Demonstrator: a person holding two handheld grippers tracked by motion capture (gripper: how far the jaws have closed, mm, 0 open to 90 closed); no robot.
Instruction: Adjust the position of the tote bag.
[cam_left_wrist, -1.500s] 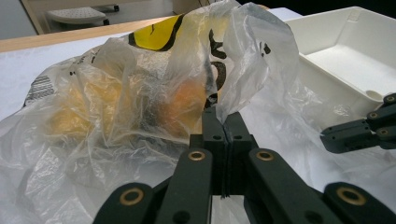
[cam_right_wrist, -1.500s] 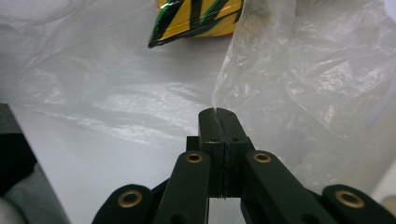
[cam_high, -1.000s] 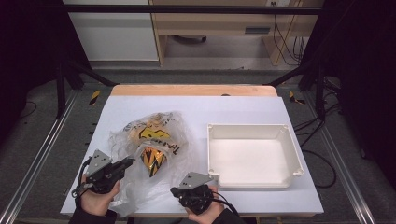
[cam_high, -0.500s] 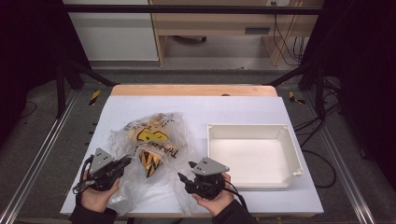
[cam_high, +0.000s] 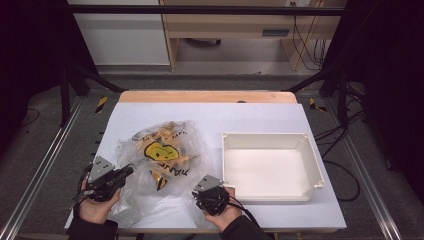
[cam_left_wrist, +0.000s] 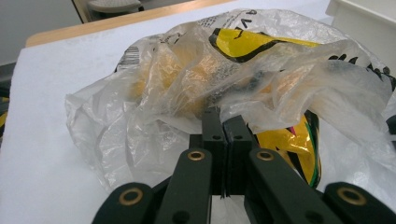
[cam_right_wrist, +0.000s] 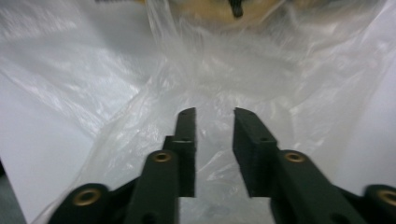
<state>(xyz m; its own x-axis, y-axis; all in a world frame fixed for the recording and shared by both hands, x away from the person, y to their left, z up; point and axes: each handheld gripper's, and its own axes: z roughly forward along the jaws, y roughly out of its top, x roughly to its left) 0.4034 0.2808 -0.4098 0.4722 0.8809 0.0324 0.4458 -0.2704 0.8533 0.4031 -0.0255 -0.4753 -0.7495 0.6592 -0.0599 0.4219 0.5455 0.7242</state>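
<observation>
My left claw is clamped on the plastic bag. My right claw has swung back toward the bag, its jaws apart over loose film, likely to grab it.

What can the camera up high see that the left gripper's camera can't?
High view alone: both hands, the right gripper and the inside of the empty white rectangular plastic tray.

Left gripper view alone: the left gripper with jaws pressed together against the film.

Both: the crinkly clear plastic bag with yellow and black print on the white table.
</observation>
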